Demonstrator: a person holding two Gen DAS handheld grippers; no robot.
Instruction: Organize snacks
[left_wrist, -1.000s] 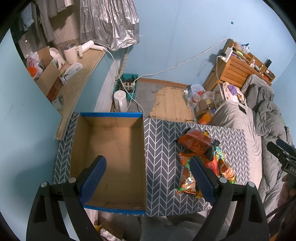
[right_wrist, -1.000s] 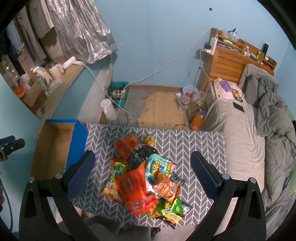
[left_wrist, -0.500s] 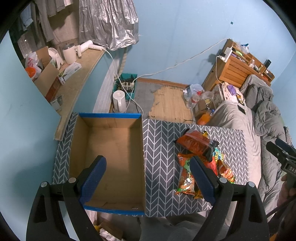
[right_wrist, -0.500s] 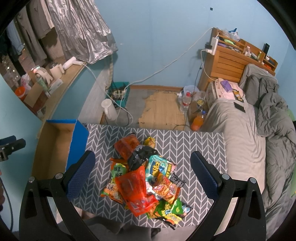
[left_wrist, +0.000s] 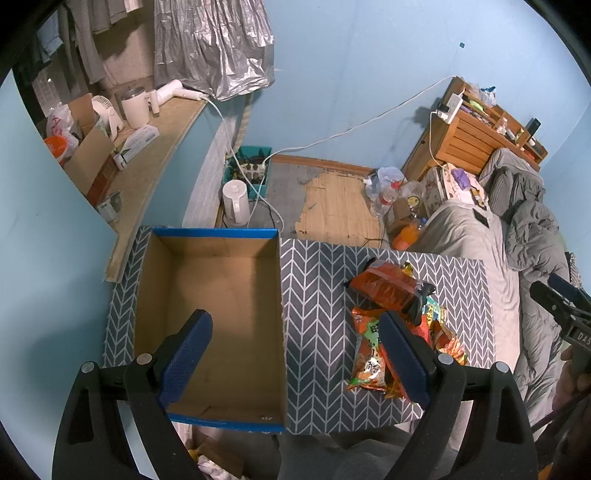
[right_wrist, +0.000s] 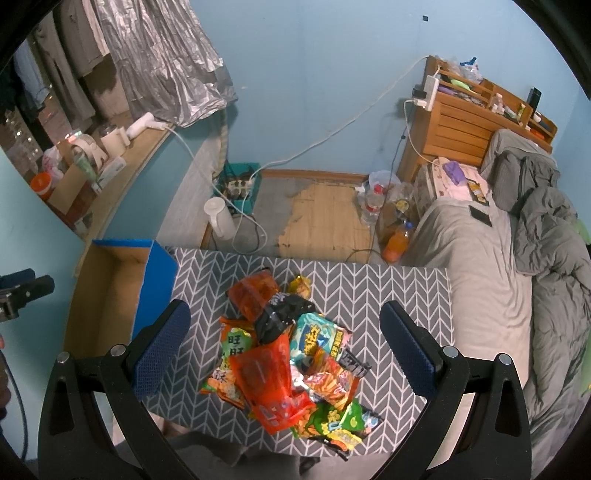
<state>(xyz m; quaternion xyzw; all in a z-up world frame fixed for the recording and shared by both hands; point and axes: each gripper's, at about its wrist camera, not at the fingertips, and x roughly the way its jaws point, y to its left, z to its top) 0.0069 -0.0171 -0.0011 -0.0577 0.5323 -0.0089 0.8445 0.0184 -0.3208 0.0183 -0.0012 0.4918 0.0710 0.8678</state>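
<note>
Chevron tabletop (right_wrist: 388, 295): box (left_wrist: 221, 295) empty, snacks (right_wrist: 291, 354) all piled; left gripper (left_wrist: 295, 354) and right gripper (right_wrist: 284, 347) hover, jaws wide, nothing sorted yet.

Wide-spread right tongs (right_wrist: 284, 345) hang above the snack pile (right_wrist: 291, 354) beside the cardboard box (right_wrist: 110, 288).

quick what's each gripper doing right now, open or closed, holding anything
Left gripper: open, holding nothing, above the cardboard box.
Right gripper: open, holding nothing, above the snack pile.
</note>
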